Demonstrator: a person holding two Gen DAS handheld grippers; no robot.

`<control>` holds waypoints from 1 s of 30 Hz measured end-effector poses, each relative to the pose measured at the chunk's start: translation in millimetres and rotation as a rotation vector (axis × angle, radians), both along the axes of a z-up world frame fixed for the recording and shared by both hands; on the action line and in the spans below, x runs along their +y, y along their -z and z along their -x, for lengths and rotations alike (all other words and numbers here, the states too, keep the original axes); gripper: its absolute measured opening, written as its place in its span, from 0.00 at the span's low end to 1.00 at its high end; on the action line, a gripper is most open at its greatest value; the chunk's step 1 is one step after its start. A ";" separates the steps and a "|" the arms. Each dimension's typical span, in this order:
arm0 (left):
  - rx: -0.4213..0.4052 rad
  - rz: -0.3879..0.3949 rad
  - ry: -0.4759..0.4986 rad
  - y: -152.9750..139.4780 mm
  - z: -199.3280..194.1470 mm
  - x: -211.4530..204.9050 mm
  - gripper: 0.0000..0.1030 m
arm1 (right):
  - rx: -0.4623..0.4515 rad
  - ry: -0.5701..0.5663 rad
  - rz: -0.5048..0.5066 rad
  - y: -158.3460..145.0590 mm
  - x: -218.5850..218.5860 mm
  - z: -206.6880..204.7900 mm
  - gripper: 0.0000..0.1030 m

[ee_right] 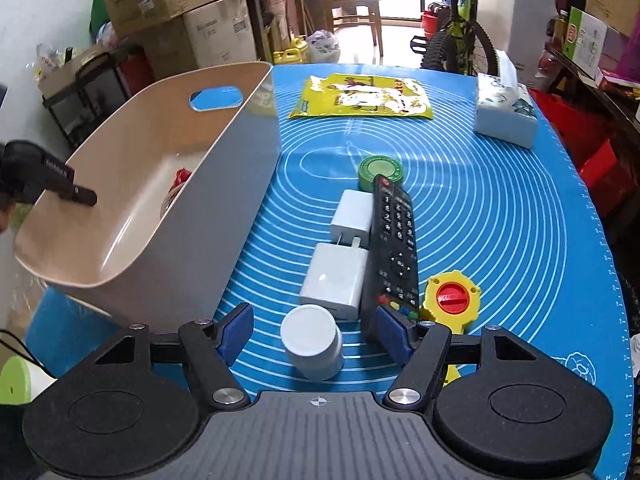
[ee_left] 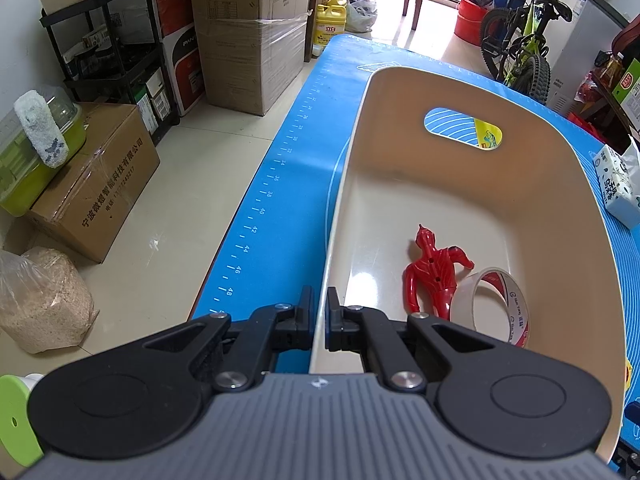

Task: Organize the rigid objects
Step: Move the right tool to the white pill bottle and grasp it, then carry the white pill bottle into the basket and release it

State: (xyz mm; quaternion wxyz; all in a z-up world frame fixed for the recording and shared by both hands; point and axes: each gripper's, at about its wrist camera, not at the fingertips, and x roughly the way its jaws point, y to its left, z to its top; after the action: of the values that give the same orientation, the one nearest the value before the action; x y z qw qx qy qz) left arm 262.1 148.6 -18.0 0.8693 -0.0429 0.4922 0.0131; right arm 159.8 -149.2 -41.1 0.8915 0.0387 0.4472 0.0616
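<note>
A storage-type room with a glossy tiled floor surrounds the work surface: stacked cardboard boxes [ee_left: 248,32] stand at the far left, a bicycle [ee_left: 524,40] at the far right. The work surface is a table covered by a blue silicone mat [ee_right: 500,220] printed with white concentric rings and a ruler scale along its edge.

A beige plastic bin [ee_right: 132,184], smooth-walled with rounded corners and an oval handle cutout in its far end, occupies the left part of the mat. The left gripper [ee_left: 320,304] is clamped on the bin's near-left rim, one black finger outside the wall and one inside. The bin appears slightly raised at that end in the right wrist view. Inside the bin lie a glossy red plastic figure [ee_left: 434,272] and a roll of clear tape [ee_left: 494,304], touching each other.

The right gripper [ee_right: 316,332] is spread wide, its blue ribbed pads clear of any object. Between them stands a white cylindrical container [ee_right: 312,340] with a flat top, upright on the mat.

Just beyond the container, in sequence toward the far side:
- a white square charger [ee_right: 334,280] with rounded edges;
- a second white charger [ee_right: 354,214], prongs toward the first;
- a round green lid [ee_right: 380,170].

A black remote control [ee_right: 394,248] lies along the right of the chargers. A yellow toy with a red knob [ee_right: 452,300] sits right of the remote. A yellow packet [ee_right: 364,98] and a soft tissue pack [ee_right: 506,116] lie far.
</note>
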 end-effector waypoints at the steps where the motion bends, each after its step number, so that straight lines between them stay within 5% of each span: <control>1: 0.000 0.000 0.000 0.0 0.1 0.2 0.06 | 0.000 -0.003 0.001 0.5 0.8 -0.6 0.71; 10: 0.000 -0.001 -0.001 -0.4 -0.4 -0.6 0.06 | 0.030 -0.022 0.004 12.9 4.5 -7.4 0.55; 13: 0.000 -0.001 -0.002 -0.6 -0.9 -1.3 0.06 | 0.017 -0.029 0.027 13.3 6.6 -7.1 0.40; 21: 0.000 -0.001 -0.002 -0.5 -0.9 -1.3 0.06 | -0.043 -0.034 0.046 1.6 6.1 -2.5 0.39; 30: 0.000 0.002 -0.003 -0.8 -1.2 -2.0 0.06 | -0.164 -0.001 0.047 -47.5 1.2 -21.5 0.39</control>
State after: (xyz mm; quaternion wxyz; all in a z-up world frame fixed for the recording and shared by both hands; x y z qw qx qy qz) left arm 263.3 146.6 -17.2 0.8693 -0.0446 0.4921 0.0136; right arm 181.2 -148.0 6.4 0.9258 0.0123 0.3738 0.0546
